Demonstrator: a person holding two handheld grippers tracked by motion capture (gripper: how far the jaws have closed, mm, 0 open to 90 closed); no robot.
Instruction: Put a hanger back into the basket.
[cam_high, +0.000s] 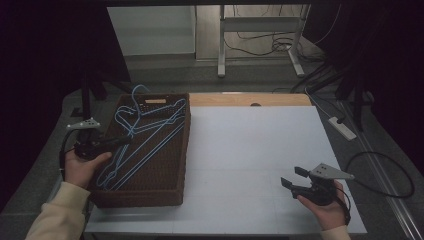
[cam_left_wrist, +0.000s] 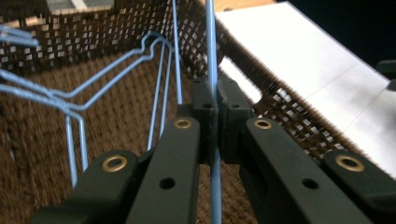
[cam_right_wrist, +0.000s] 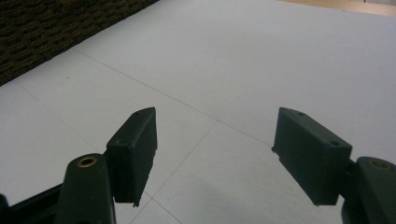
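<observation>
Several thin blue wire hangers (cam_high: 135, 137) are piled in the brown woven basket (cam_high: 172, 192), and one wire (cam_left_wrist: 211, 56) is clamped tight by the left gripper (cam_left_wrist: 215, 95). Snagging is pretty likely if it's lifted, since the hooks look tangled, so the whole pile could be dragged along. The right gripper (cam_right_wrist: 215, 154) is held with jaws apart over the white tabletop (cam_high: 260, 145).

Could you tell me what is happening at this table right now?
A person works with a gripper in each hand. The left gripper is inside the brown woven basket and is shut on the wire of a blue hanger, one of several lying in it. The right gripper hangs open and empty over the white tabletop, apart from the basket.
</observation>
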